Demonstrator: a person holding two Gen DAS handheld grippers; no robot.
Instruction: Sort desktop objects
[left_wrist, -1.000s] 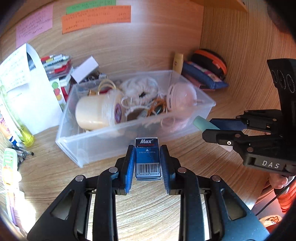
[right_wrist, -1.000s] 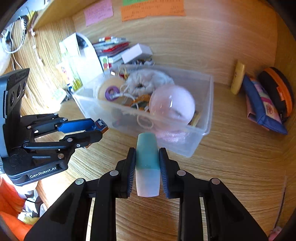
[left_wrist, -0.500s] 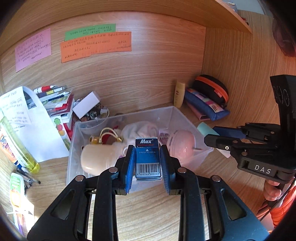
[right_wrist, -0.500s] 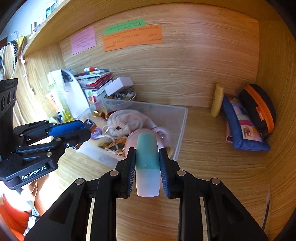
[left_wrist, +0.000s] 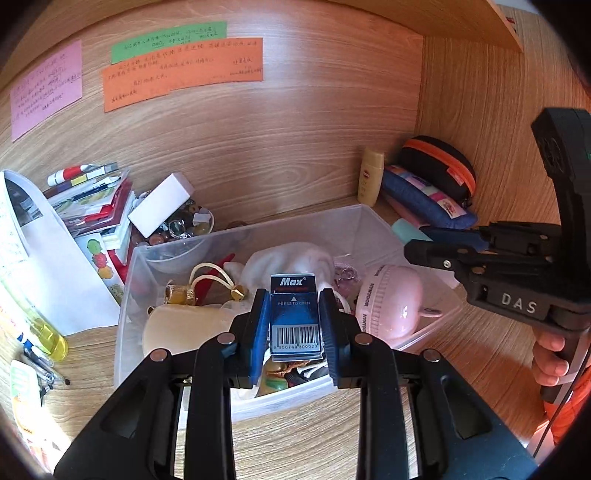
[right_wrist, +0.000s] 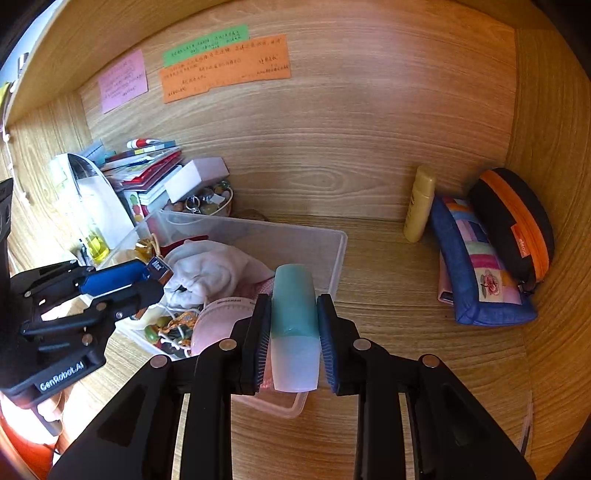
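Two items are being carried, one per tool. Left gripper (left_wrist: 294, 321) is clenching a small blue Max staple box with a barcode label (left_wrist: 294, 317), long axis running up the frame along the fingers, hanging over the middle of the clear plastic storage bin (left_wrist: 125, 295) at lower centre. Right gripper (right_wrist: 293, 332) is clenching a teal-and-frosted-white plastic tube (right_wrist: 294, 325), likewise lengthwise, sitting above the bin's near right edge; a release probably calls for moving left, further inside.
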